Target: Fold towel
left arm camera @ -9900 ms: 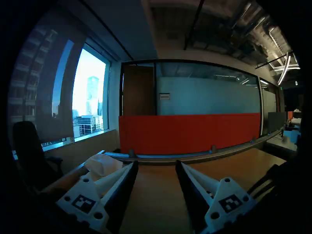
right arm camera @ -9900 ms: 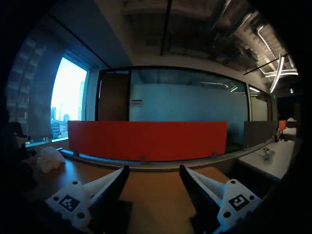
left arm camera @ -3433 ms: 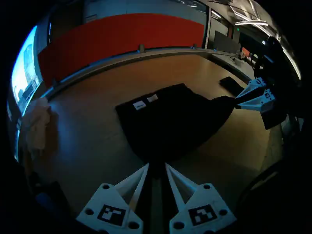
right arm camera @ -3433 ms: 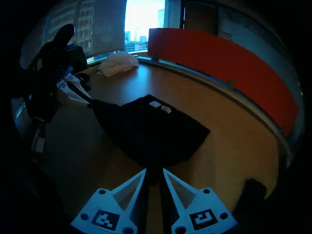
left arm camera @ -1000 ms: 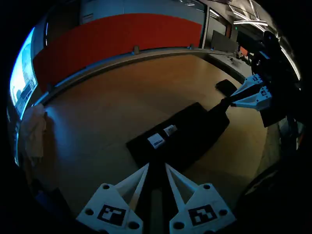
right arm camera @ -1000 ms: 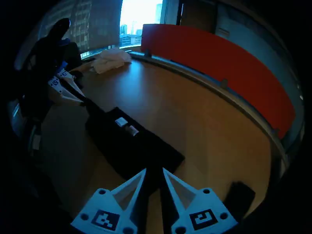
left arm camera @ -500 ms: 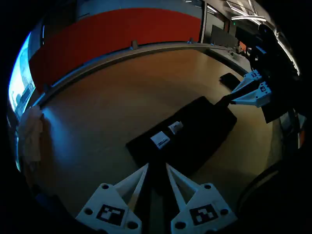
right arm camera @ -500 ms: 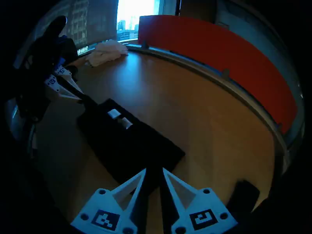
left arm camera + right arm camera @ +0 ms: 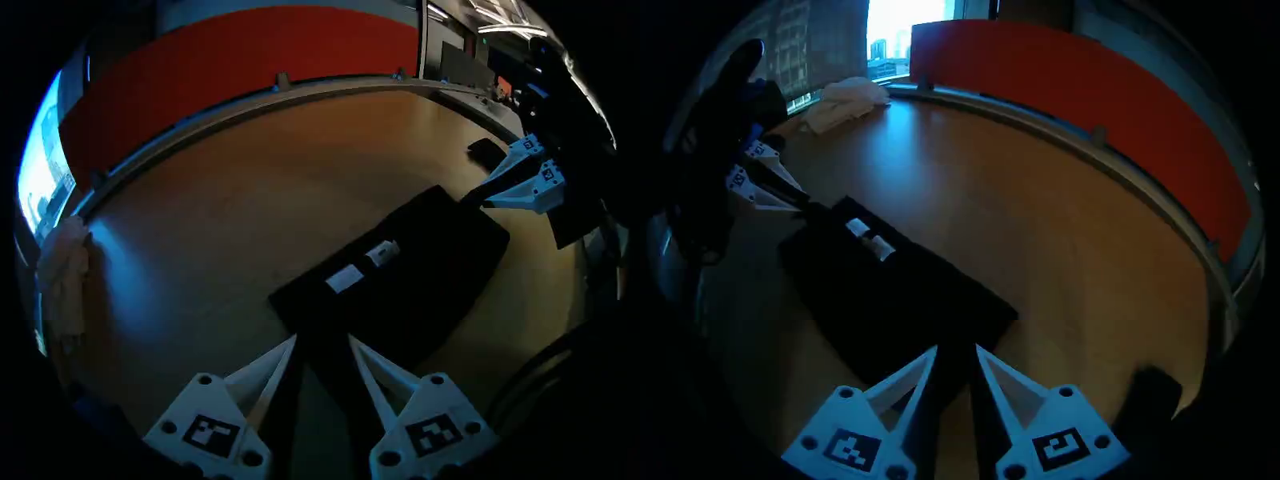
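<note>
The right gripper has its jaws closed to a narrow slit on a corner of the black towel, which runs up between the fingers from 6 o'clock in the right gripper view. The left gripper has its jaws slightly wider, with dark cloth lying between them. I cannot tell whether its pads actually press on the cloth. From each camera the towel stretches away as a long folded strip, toward 2 o'clock in the left gripper view, where the right gripper meets its far corner, and toward 10 o'clock in the right gripper view, where the left gripper sits at the other end. Holding both ends of one edge probably keeps that edge taut, so the upper layer settles square and without wrinkles. The strip looks flat on the wooden table, white labels facing up, so the fold seems laid down and ready to be let go. A pale cloth heap sits well apart at 11 o'clock, before the red partition.
</note>
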### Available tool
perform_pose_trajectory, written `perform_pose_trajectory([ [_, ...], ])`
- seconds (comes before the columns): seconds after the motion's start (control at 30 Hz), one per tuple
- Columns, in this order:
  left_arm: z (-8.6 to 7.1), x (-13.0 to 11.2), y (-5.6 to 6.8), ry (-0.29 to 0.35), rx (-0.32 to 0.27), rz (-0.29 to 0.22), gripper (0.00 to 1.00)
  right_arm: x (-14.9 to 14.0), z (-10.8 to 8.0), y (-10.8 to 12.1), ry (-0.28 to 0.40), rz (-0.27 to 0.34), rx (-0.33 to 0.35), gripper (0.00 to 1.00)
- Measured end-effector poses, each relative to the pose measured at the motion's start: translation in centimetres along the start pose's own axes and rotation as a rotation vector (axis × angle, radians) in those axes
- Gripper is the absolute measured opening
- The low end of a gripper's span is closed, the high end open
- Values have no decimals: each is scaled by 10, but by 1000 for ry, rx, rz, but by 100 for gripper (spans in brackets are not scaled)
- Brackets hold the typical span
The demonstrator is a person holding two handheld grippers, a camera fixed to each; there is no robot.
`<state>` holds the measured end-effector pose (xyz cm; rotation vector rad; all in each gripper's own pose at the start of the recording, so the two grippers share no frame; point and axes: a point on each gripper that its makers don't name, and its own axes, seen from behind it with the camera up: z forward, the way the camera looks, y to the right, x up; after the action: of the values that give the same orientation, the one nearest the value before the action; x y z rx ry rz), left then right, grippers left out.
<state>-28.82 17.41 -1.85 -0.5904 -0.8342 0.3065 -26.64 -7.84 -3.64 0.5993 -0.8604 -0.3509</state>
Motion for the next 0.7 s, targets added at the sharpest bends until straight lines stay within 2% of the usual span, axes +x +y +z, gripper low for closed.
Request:
perform_pose_trajectory([
  [0.1,4,1,-3,0,9,12,34,-1,3,3,-5,-3,-9,22],
  [0.33,11,3,-9,-2,29,43,44,2,9,14,-8,-1,-44,36],
  [0.53,15,5,-16,-5,43,61,48,5,14,19,-11,-12,-56,44],
  [0.7,18,7,-23,-9,56,73,65,7,19,26,-14,-14,-75,47],
])
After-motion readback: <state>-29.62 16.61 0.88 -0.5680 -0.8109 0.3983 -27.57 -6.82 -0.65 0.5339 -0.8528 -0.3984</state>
